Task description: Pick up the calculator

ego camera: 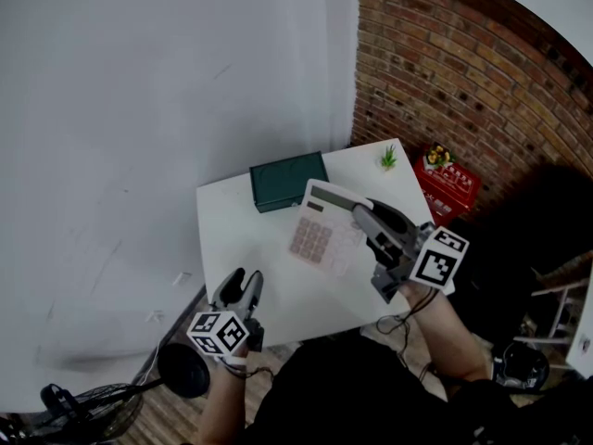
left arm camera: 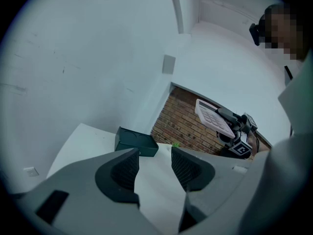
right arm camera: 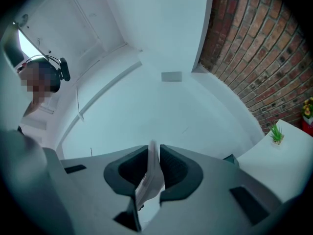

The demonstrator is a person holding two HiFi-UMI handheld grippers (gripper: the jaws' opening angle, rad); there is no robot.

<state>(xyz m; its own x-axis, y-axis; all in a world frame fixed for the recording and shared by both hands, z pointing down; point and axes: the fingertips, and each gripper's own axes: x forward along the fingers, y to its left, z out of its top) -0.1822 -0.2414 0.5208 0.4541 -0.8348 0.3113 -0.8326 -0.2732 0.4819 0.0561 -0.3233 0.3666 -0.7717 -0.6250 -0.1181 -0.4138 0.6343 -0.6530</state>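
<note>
A white calculator (ego camera: pixel 323 232) with pink keys hangs above the white table (ego camera: pixel 236 239), lifted off its top. My right gripper (ego camera: pixel 359 213) is shut on its right edge; in the right gripper view the thin white body of the calculator (right arm camera: pixel 152 173) stands edge-on between the dark pads. The left gripper view catches the calculator (left arm camera: pixel 213 117) raised in front of the brick wall. My left gripper (ego camera: pixel 243 282) is open and empty at the table's near left edge, its jaws apart in the left gripper view over bare tabletop (left arm camera: pixel 155 190).
A dark green box (ego camera: pixel 288 181) lies at the table's far side. A small green plant (ego camera: pixel 388 158) stands on the far right corner. A red crate (ego camera: pixel 449 180) sits on the floor by the brick wall (ego camera: pixel 463 72). A black stool and bicycle parts are at the lower left.
</note>
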